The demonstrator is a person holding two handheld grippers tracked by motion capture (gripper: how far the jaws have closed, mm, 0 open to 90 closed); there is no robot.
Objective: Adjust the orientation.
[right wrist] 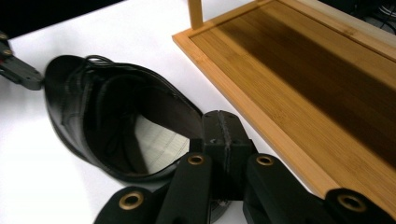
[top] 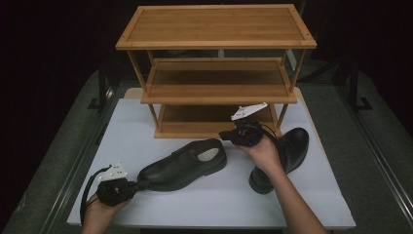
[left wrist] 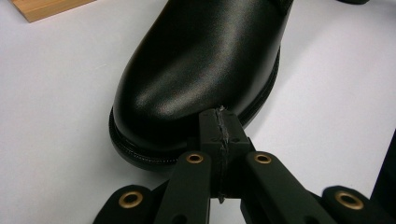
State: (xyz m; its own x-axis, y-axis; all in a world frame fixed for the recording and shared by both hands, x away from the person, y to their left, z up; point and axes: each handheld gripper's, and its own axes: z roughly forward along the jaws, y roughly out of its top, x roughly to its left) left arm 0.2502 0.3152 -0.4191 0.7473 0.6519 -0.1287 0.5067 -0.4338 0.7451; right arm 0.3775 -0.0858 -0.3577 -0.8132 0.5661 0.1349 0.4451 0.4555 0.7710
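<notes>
The black leather shoe (top: 185,165) lying on its side on the white desk (top: 219,204), in front of the wooden shoe rack (top: 216,73), looks fairly heavy and stiff in sole and toe cap, with a glossy, probably slippery upper, so the welt edge and the firmer heel collar seem the surest places to hold. The left gripper (left wrist: 223,135) has its fingers pressed together at the toe's sole edge, the right gripper (right wrist: 223,135) its fingers together at the heel rim; whether either truly pinches leather I cannot tell.
</notes>
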